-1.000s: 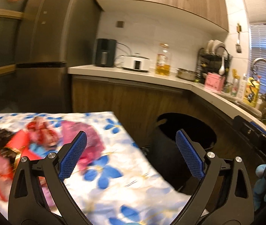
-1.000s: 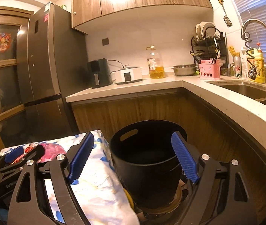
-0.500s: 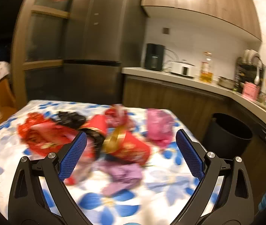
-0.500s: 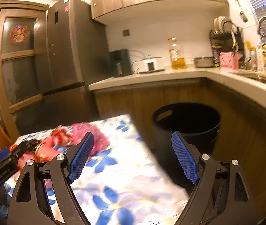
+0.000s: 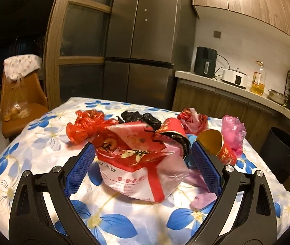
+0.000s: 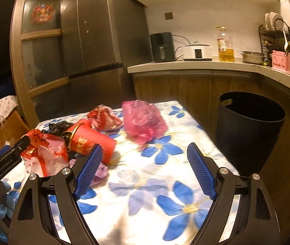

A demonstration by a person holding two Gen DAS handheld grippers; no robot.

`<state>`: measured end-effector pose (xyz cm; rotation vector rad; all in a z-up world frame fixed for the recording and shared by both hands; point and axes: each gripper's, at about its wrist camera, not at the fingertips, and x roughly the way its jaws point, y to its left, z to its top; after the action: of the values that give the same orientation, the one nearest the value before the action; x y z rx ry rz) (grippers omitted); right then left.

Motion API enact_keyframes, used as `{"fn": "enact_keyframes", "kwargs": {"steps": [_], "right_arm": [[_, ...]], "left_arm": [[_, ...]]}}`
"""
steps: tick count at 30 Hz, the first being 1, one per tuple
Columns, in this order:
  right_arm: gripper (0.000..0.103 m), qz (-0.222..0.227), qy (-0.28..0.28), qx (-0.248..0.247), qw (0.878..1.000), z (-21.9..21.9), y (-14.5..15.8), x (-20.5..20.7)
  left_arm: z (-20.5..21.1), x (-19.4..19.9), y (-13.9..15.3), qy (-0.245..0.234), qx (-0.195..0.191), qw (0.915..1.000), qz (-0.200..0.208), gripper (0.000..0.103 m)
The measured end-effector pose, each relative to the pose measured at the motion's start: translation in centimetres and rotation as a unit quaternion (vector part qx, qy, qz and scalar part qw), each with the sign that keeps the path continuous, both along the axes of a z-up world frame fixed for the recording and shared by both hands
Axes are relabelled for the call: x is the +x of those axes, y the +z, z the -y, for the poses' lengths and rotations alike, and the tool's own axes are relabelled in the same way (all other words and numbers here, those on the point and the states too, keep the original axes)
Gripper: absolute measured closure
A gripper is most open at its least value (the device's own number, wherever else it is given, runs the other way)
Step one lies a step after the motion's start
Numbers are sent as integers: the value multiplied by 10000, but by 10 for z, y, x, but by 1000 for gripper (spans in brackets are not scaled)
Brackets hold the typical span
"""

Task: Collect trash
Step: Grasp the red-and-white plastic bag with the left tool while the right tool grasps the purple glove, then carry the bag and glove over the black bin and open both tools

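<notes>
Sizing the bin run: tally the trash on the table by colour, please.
Red crumpled plastic bag: 1
Red-and-white packaging bag: 1
Red-and-white crumpled wrapper: 1
Red paper cups, one and another: 2
Black plastic bag: 1
Pink plastic bag: 1
Lilac wrapper: 1
Total: 8 visible; more may hide under the pile.

Left gripper [image 5: 142,165] jaws (spread wide) flank a red-and-white bag [image 5: 132,161].

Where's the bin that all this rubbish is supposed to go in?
The black bin stands on the floor just past the table's right edge in the right wrist view, against the wooden counter cabinets.
</notes>
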<state>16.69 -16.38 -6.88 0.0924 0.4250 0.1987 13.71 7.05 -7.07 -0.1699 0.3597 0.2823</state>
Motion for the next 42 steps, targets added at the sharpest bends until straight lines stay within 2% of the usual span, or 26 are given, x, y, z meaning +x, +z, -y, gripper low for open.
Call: {"fn": "enact_keyframes", "kwargs": {"steps": [1,3,5,7,10,12,16,17,23,26,30,34,36,39,42], "right_arm": [[21,-13,30,-18,10000,-6,0,1],[21,-17,81,-47,10000,-15,-1,2],[21,-9,116,-86,9999,-22,-1,3],[21,-20,157,-107,9998,-28,-1,5],[21,-40,208,-162,9996,-35,-1,10],[21,-60,239,-179,9995,-39,-3,11],[21,-233,297,-213,9991,-46,-13,15],[21,-286,307,-217,9989,-48,-17,15],[21,-552,441,-186,9973,-62,-36,24],[29,-667,518,-192,9962,-70,-44,30],[38,-875,637,-169,9940,-81,-56,38],[60,-1079,779,-204,9909,-89,-66,43],[80,-1155,825,-235,9896,-91,-68,44],[89,-1159,938,-270,9885,-91,-68,39],[92,-1084,1008,-329,9884,-86,-65,27]], "left_arm": [[0,1,-3,-51,-9,10000,-29,16],[2,8,-7,-205,-14,9997,-141,28],[4,16,-12,-346,-58,9990,-272,37],[4,26,-18,-458,-138,9976,-498,43],[0,36,-25,-579,-303,9951,-739,58],[-3,38,-29,-612,-397,9940,-812,74],[-5,40,-34,-729,-464,9918,-945,87],[-5,40,-35,-742,-476,9915,-958,98],[-9,32,-32,-843,-539,9910,-891,102],[-10,20,-23,-836,-450,9928,-723,102],[-17,3,-9,-769,-575,9942,-483,102],[-20,-7,3,-690,-559,9955,-331,102],[-20,-10,6,-669,-547,9958,-287,102],[-19,-12,9,-664,-520,9961,-270,102],[-17,-14,10,-672,-527,9960,-247,102]]}}
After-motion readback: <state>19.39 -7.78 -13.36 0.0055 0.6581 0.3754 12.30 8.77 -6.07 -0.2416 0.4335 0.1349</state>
